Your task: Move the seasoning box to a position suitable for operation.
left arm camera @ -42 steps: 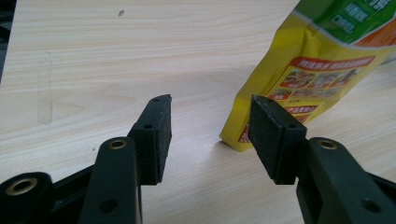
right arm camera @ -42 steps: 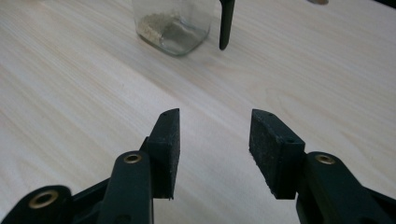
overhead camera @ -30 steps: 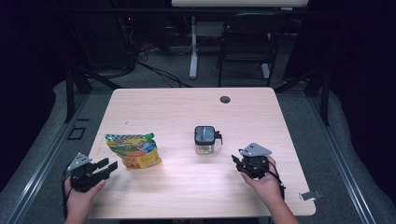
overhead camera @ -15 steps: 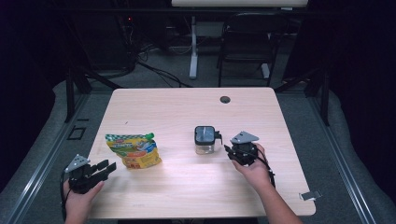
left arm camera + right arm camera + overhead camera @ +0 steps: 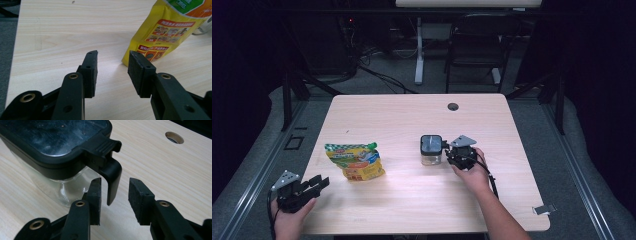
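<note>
A clear jar (image 5: 431, 156) with a black clip lid (image 5: 50, 135) stands near the table's middle. My right gripper (image 5: 446, 151) is at its right side. In the right gripper view this gripper (image 5: 115, 182) is open, and the lid's black latch tab (image 5: 111, 176) hangs between the pads without touching them. A yellow and green food pouch (image 5: 356, 161) lies left of the jar. My left gripper (image 5: 320, 182) rests at the table's front left corner; its jaws have just been closing a little and stand open on nothing (image 5: 112, 56). The pouch's corner (image 5: 160, 37) lies just beyond its right pad.
The wooden table (image 5: 402, 200) has a round cable hole (image 5: 453, 106) near its far edge. A small metal clip (image 5: 544, 209) sits at the front right edge. A chair (image 5: 472, 50) and table legs stand beyond the far side in the dark.
My right gripper has slid left up to the jar, so the lid's latch tab now sits between its jaws. The left hand has stayed in place.
</note>
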Demonstrator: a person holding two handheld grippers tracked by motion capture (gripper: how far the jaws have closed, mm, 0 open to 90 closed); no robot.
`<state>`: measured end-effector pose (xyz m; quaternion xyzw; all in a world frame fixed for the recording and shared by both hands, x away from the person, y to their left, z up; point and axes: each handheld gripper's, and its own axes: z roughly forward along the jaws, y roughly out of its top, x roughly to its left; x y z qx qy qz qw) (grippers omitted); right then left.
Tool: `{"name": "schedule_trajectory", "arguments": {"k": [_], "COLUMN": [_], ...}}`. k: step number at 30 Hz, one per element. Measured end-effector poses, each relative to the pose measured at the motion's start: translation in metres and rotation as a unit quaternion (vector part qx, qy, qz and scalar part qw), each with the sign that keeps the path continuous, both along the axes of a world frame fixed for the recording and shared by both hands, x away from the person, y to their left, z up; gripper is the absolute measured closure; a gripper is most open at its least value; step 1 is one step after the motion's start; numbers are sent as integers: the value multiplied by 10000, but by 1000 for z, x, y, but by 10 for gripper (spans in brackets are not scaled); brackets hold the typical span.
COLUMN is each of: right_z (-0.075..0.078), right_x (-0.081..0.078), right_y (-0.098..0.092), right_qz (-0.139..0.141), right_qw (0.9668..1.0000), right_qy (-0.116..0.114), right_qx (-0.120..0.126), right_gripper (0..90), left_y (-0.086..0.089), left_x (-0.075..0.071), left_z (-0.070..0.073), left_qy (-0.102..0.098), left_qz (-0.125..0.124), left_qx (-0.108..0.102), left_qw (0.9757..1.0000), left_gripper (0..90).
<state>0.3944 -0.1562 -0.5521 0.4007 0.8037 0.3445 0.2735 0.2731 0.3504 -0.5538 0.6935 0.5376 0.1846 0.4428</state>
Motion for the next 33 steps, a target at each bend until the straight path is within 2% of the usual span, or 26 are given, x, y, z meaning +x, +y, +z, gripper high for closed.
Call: {"name": "schedule_trajectory", "arguments": {"k": [4, 8, 13, 16, 33], "right_z": [-3, -4, -3, -4, -2], "right_x": [4, 7, 12, 14, 10], "right_y": [4, 6, 9, 11, 10], "right_qz": [-35, -65, -103, -76, -2], "right_qw": [10000, 10000, 9999, 9999, 9997], "right_qy": [34, 54, 104, 144, 238], "right_qx": [-40, 40, 90, 41, 14], "right_gripper": [636, 636, 698, 734, 752], "left_y": [1, 0, 0, 0, -2], "left_x": [-1, 0, 0, 1, 5], "left_z": [1, 0, 1, 1, 1], "left_qy": [-28, -29, -47, -20, -8], "left_qz": [27, 24, 18, 5, -70], "left_qx": [6, -5, 2, 11, 19], "left_qw": [10000, 10000, 10000, 10000, 10000], "left_gripper": [600, 600, 606, 609, 611]}}
